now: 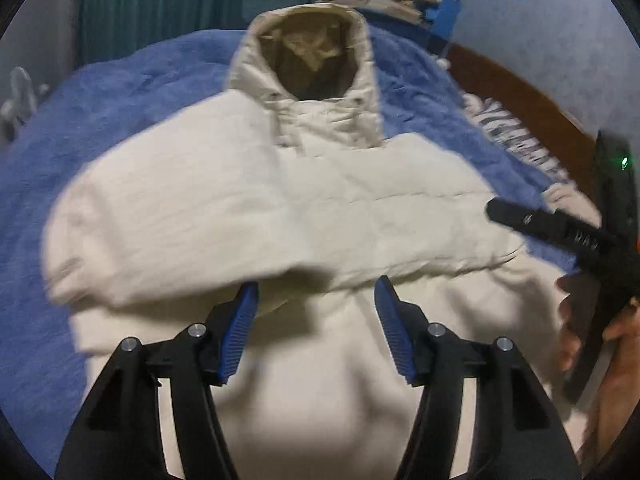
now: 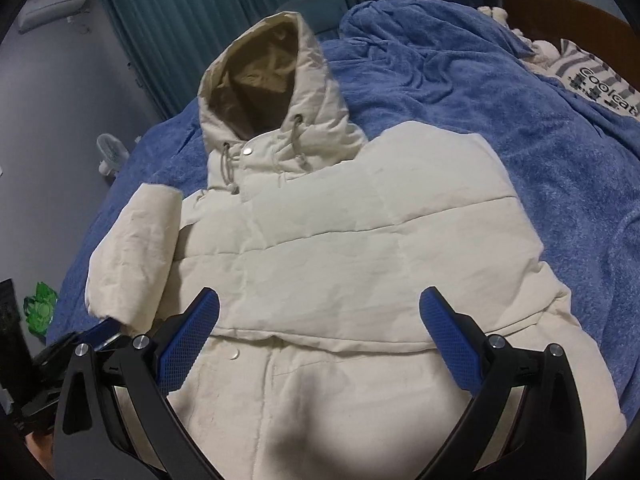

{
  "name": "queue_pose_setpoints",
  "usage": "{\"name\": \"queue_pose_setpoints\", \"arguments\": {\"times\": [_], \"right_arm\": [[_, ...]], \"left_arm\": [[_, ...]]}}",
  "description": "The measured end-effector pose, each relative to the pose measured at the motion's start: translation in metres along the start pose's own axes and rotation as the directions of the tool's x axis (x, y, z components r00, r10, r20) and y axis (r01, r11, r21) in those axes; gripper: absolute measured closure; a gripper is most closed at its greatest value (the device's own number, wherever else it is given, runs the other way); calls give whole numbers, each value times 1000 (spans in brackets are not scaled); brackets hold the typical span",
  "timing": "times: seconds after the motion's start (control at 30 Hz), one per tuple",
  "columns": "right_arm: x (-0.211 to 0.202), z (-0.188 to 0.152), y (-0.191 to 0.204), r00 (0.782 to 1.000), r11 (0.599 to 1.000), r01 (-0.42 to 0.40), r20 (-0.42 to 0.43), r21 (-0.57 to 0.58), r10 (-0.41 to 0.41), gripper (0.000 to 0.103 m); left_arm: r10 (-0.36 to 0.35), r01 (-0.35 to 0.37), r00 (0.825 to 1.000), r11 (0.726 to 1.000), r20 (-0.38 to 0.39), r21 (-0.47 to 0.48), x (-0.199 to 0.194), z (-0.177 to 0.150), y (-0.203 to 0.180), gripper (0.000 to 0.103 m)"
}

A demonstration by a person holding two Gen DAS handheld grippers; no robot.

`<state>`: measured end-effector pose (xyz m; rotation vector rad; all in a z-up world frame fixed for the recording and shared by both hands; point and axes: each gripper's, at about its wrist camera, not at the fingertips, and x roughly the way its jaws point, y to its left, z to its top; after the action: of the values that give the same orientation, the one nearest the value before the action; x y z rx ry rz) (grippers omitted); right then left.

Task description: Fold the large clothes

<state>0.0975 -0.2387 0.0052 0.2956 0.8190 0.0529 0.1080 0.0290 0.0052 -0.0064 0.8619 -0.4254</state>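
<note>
A cream hooded puffer jacket (image 1: 340,208) lies face up on the bed, its hood (image 1: 312,60) at the far end. Both sleeves are folded across the chest; the near sleeve (image 1: 168,232) looks blurred in the left wrist view. My left gripper (image 1: 317,283) stands open just short of that sleeve's lower edge, with nothing between its pads. My right gripper (image 2: 320,295) hovers open over the jacket (image 2: 340,240) near the waist seam, holding nothing. A folded cuff (image 2: 140,248) lies at the left.
A blue blanket (image 2: 520,120) covers the bed around the jacket. A striped pillow (image 2: 600,80) and the wooden headboard (image 1: 520,92) are at the right. Teal curtains (image 2: 200,8) hang behind. A small fan (image 2: 112,156) and a green object (image 2: 40,308) sit on the floor at the left.
</note>
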Motion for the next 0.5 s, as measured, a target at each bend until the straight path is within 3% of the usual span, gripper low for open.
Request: {"name": "queue_pose_setpoints", "arguments": {"times": [0.17,0.3,0.37,0.5], "right_arm": [[-4,-7,31,1000,997,1,-1,-79,-1,6],[-9,-22,81,1000,978,-28,-6,-209,28,6],[-13,-30,106,998,959,-52,6,-280,56,6],[-12,-51,157,994,898,-96,-1,-430,106,7]], "left_arm": [[140,-135,989,986,41,-98,-38,-18,39,38],[336,-331,942,931,6,-152,-41,-25,90,36],[349,-348,936,912,-37,-215,-37,-33,119,36],[289,-306,952,881,-101,-362,-27,-51,168,36]]}}
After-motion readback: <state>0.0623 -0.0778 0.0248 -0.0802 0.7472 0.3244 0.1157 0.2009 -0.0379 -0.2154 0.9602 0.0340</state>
